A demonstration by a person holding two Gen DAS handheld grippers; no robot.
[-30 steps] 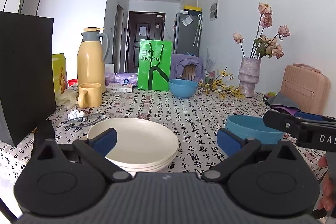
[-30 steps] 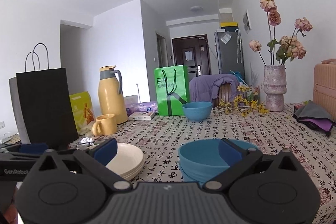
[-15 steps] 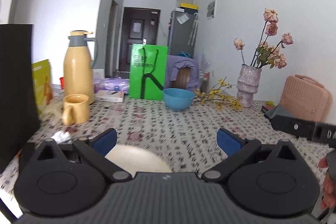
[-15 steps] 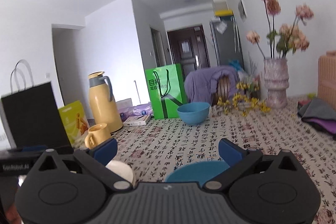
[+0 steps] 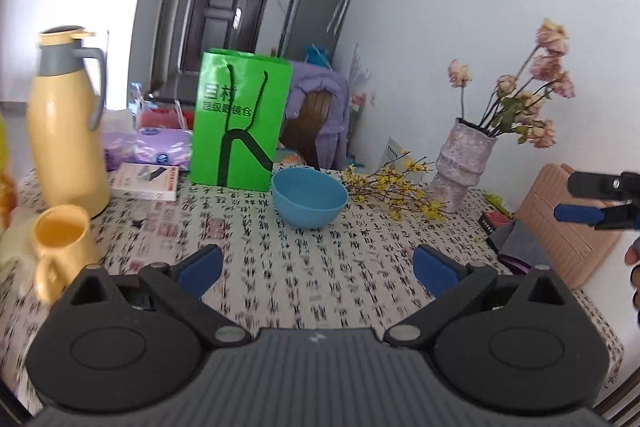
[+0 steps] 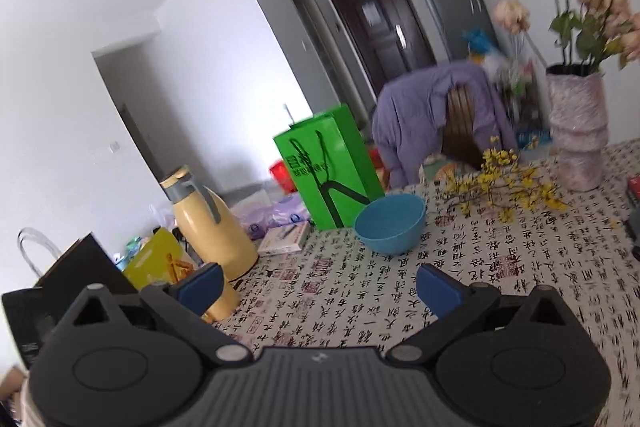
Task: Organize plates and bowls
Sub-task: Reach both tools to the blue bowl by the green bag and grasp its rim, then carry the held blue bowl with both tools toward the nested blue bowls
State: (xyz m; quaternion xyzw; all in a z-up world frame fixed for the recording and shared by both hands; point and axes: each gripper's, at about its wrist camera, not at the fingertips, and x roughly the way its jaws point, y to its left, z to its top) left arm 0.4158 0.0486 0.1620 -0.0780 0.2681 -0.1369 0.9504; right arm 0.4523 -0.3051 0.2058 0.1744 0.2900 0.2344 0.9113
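Note:
A blue bowl stands upright on the patterned tablecloth at the far side, just right of a green paper bag; it also shows in the right wrist view. My left gripper is open and empty, above the table and short of the bowl. My right gripper is open and empty, also short of the bowl; its fingers show at the right edge of the left wrist view. The cream plates and the nearer blue bowls are out of view.
A green bag, a yellow thermos and a yellow mug stand at the left. A vase of dried flowers, yellow sprigs and a pink case are at the right. A small box lies by the bag.
Both grippers have moved forward over the table toward the far blue bowl. The cream plates and nearer blue bowls have dropped out of view below. Both grippers stay open.

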